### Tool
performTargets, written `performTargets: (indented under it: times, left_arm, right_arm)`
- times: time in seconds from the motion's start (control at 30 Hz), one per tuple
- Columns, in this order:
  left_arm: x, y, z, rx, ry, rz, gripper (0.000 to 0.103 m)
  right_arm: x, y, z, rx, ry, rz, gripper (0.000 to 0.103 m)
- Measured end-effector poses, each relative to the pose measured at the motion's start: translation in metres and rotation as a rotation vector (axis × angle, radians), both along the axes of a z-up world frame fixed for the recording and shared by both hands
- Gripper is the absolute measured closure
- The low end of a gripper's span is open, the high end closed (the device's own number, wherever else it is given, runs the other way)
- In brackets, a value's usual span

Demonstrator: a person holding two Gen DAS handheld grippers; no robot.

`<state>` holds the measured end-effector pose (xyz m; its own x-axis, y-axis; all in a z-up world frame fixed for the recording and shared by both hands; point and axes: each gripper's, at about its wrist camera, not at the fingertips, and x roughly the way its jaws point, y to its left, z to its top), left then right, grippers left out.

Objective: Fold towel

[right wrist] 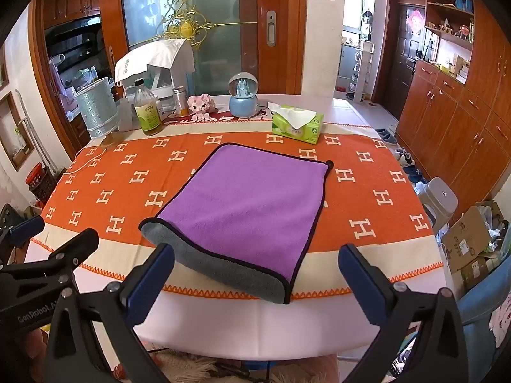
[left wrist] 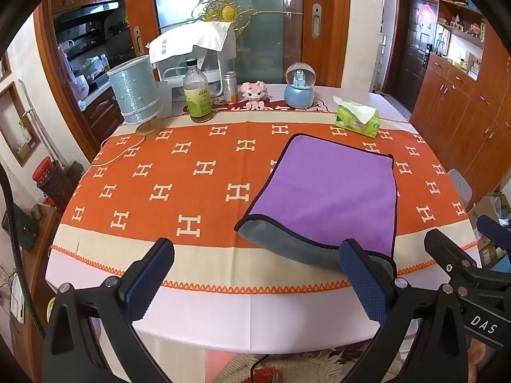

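Observation:
A purple towel (left wrist: pixel 329 188) with a dark border and a grey underside lies on the orange patterned tablecloth (left wrist: pixel 179 175). Its near edge is turned up, showing grey (left wrist: pixel 274 239). It also shows in the right wrist view (right wrist: pixel 249 204), with the grey flap (right wrist: pixel 223 265) at the front. My left gripper (left wrist: pixel 255 281) is open and empty, above the table's near edge, left of the towel's near corner. My right gripper (right wrist: pixel 255 284) is open and empty, just in front of the grey flap. The right gripper shows in the left wrist view (left wrist: pixel 463 255) at the right.
At the table's far side stand a green tissue box (left wrist: pixel 357 118), a blue snow globe (left wrist: pixel 298 86), a pink toy (left wrist: pixel 254 92), a glass bottle (left wrist: pixel 197 94), a can (left wrist: pixel 230 87) and a silver bin (left wrist: pixel 134 92). A stool (right wrist: pixel 440 198) and cardboard boxes (right wrist: pixel 469 242) stand to the right.

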<state>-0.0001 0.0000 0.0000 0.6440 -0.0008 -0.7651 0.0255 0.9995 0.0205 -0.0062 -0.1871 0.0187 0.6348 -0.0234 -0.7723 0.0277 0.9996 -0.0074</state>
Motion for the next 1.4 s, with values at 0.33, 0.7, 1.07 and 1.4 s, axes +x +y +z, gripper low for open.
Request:
performTargets:
  times: [0.33,0.7,1.07,1.4]
  left_arm:
    - [-0.0004,-0.0014,0.0004,0.011,0.002,-0.001,0.001]
    - [-0.0014,-0.0045,0.0019,0.011,-0.006,-0.002,0.001]
    - [-0.0013,-0.0030,0.0033,0.013,-0.003,-0.004,0.001]
    - [-0.0007,-0.0033,0.0042,0.014,-0.002,-0.005,0.001]
  right_arm:
    - [-0.0014,0.0002,0.0015,0.007,-0.002,0.000,0.000]
    - [-0.0027,-0.0022,0.0045,0.010,-0.007,-0.003,0.000]
    - [-0.0028,-0.0035,0.0028,0.010,-0.008,-0.004,0.000]
    - [0.0020,-0.0044,0.0032,0.020,-0.002,0.001,0.000]
